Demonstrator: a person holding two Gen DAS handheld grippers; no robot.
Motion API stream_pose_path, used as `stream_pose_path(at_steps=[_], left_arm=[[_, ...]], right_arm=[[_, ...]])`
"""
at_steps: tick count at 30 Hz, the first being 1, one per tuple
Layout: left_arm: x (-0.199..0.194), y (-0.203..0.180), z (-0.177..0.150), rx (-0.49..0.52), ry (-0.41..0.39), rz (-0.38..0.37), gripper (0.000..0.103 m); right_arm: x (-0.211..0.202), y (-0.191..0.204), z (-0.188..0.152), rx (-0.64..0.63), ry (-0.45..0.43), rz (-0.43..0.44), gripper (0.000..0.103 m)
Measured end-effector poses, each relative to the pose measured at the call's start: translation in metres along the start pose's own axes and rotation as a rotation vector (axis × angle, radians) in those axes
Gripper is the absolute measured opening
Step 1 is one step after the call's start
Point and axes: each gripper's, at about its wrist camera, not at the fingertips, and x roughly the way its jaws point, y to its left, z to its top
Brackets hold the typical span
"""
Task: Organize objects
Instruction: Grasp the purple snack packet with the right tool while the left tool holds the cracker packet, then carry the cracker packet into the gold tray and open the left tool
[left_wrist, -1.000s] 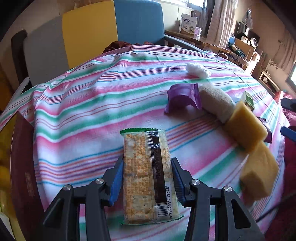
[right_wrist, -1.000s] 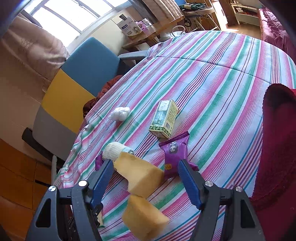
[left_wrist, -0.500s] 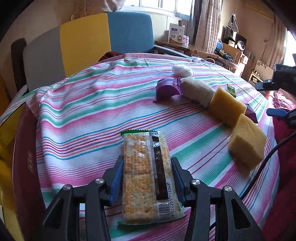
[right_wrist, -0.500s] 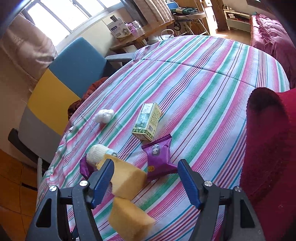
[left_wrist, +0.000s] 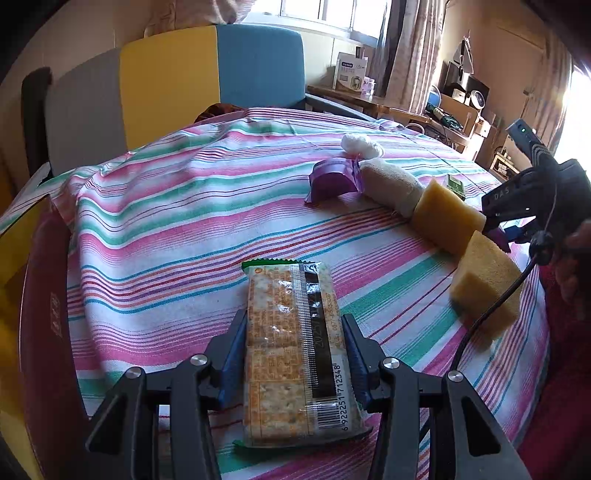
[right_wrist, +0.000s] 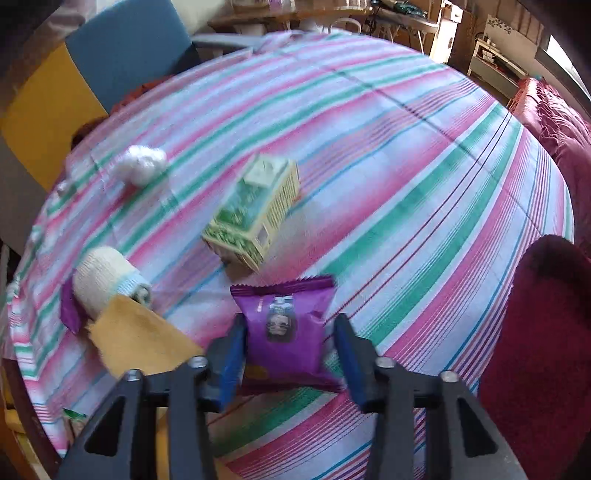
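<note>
Home: striped tablecloth, armchair, curtains.

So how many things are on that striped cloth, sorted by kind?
Cracker packs: 1
Purple packets: 2
Sponges: 2
Green box: 1
Sock roll: 1
White wad: 1
Total: 8

Motion blur smears the green carton; the purple packet's lower edge hides behind the right gripper.
</note>
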Motion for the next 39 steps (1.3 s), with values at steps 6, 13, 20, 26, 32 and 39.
stream_pose_path(at_steps=[6,13,20,26,32,39], left_arm=[[0.000,-0.001,0.000,0.005,0.000,0.004,0.050],[0.000,-0.001,0.000,0.005,-0.002,0.005,0.049],[0.000,-0.001,0.000,0.007,-0.002,0.006,0.049],[-0.023,0.004,0.002,-0.068,0.010,-0.038,0.048],[-0.088,0.027,0.027,-0.116,-0.093,-0.075,0.049],[-0.120,0.156,0.045,-0.366,-0.047,0.022,0.049]], right_arm=[[0.001,0.004,-0.004,-0.049,-0.019,-0.023,0.034],[0.005,0.000,-0.007,-0.056,-0.018,-0.027,0.034],[0.009,-0.003,-0.009,-0.069,-0.020,-0.035,0.034],[0.012,-0.005,-0.009,-0.089,-0.028,-0.041,0.034],[0.014,-0.010,-0.009,-0.098,-0.032,-0.045,0.034],[0.015,-0.015,-0.009,-0.108,-0.031,-0.044,0.034]])
